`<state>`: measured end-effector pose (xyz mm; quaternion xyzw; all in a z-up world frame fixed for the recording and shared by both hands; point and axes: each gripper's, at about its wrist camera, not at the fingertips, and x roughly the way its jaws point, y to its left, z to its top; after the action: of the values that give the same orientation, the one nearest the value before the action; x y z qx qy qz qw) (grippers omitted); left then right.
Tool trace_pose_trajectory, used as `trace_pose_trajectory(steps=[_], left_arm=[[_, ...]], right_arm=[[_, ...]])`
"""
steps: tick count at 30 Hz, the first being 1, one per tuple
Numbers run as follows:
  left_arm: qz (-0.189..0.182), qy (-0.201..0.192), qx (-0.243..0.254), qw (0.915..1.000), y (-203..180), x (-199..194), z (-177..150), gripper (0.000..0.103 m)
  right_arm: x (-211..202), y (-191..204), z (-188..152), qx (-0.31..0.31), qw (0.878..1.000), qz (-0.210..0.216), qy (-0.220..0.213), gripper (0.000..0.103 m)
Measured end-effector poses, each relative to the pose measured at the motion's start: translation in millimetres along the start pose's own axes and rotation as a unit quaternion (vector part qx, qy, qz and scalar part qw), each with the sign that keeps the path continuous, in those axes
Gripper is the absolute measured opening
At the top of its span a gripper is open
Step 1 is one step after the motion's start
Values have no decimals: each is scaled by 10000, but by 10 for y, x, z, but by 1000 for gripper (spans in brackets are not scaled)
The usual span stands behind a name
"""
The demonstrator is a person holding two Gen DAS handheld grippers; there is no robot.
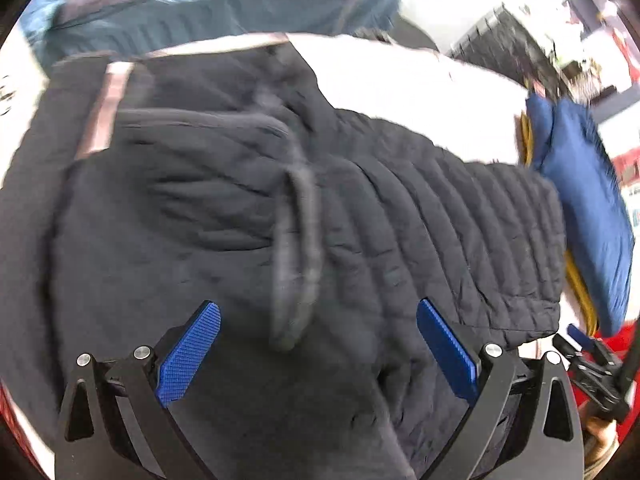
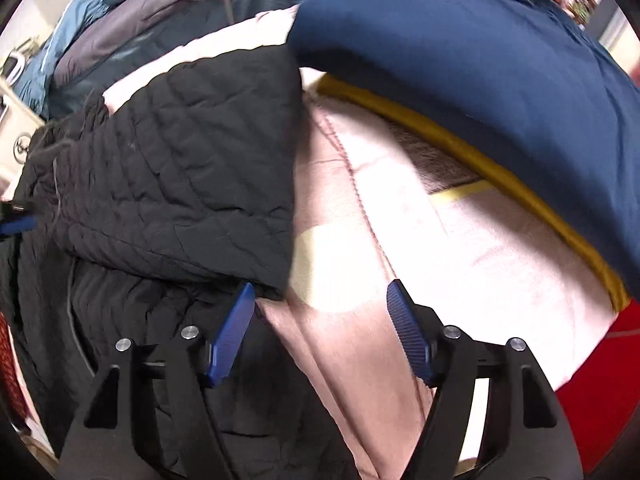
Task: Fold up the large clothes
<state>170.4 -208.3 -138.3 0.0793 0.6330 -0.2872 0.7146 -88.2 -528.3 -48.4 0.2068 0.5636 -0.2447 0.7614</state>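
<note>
A large black quilted jacket (image 1: 360,216) lies spread on a pale pink blanket (image 1: 400,92). In the left wrist view it fills most of the frame, with a drawstring loop (image 1: 298,264) near the middle. My left gripper (image 1: 318,312) is open just above the jacket, holding nothing. In the right wrist view the jacket (image 2: 180,168) lies left, one part folded over. My right gripper (image 2: 320,294) is open and empty over the jacket's right edge and the pink blanket (image 2: 460,240). The left gripper's blue tip shows at that view's left edge (image 2: 16,224).
A navy blue cushion (image 2: 480,60) with a yellow layer (image 2: 480,160) under it lies right of the jacket; it also shows in the left wrist view (image 1: 584,200). Teal and grey garments (image 1: 200,12) are piled behind. Red fabric (image 2: 600,380) lies at the lower right.
</note>
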Motion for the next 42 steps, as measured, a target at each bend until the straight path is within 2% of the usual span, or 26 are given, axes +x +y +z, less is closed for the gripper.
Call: trace_pose_trajectory(steps=[3, 5, 6, 7, 8, 9, 10, 14, 18, 19, 21, 23, 24, 27, 29, 31, 36, 39, 42], left_arm=[[112, 303, 39, 9995, -102, 311, 42, 93], [204, 401, 100, 9989, -187, 408, 45, 78], [238, 376, 191, 9988, -243, 397, 60, 66], [212, 362, 268, 9988, -286, 373, 75, 45], [203, 344, 404, 9984, -348, 311, 108, 34], [155, 276, 509, 9982, -396, 225, 144, 13], [123, 175, 584, 9981, -430, 136, 174, 7], [-407, -932, 663, 9926, -531, -774, 378, 6], [-612, -1991, 549, 9765, -409, -1695, 361, 6], [-582, -2183, 475, 9730, -352, -1849, 328, 6], [-62, -2462, 260, 9688, -130, -2071, 210, 6], [415, -2311, 51, 9720, 129, -2032, 55, 6], [473, -2142, -139, 9756, 265, -1955, -33, 6], [468, -1280, -774, 9876, 691, -1516, -458, 6], [449, -758, -954, 9915, 780, -1183, -808, 6], [610, -535, -1049, 9912, 735, -913, -941, 6], [650, -387, -1397, 9873, 830, -591, -1045, 6], [736, -416, -1243, 9886, 783, -569, -949, 6], [734, -371, -1218, 9891, 802, -534, -916, 6]], right_arm=[[-88, -159, -84, 92, 9999, -61, 24, 69], [-117, -260, -174, 217, 9997, -35, 73, 69], [-82, -242, -158, 263, 9996, -29, 111, 69], [-71, -264, -178, 317, 9994, -24, 137, 69], [-59, -269, -215, 360, 9992, -11, 153, 69], [-63, -282, -245, 413, 9990, 32, 184, 69], [-46, -289, -248, 452, 9987, 72, 220, 69], [2, -243, -205, 481, 9983, 214, 241, 69], [-19, -141, -44, 510, 9976, 439, 157, 70], [-29, -109, -2, 513, 9973, 514, 134, 71], [-36, -51, 54, 490, 9971, 576, 106, 71], [-20, 17, 104, 474, 9964, 690, 103, 72], [-11, 34, 119, 496, 9959, 753, 111, 72], [63, 53, 145, 629, 9929, 977, 242, 75], [130, 71, 179, 700, 9910, 1082, 365, 75], [210, 90, 225, 848, 9869, 1287, 487, 75], [533, 221, 480, 1115, 9691, 2006, 908, 76], [744, 324, 647, 1263, 9567, 2373, 1119, 77], [1008, 404, 732, 1619, 9324, 2928, 1365, 78]])
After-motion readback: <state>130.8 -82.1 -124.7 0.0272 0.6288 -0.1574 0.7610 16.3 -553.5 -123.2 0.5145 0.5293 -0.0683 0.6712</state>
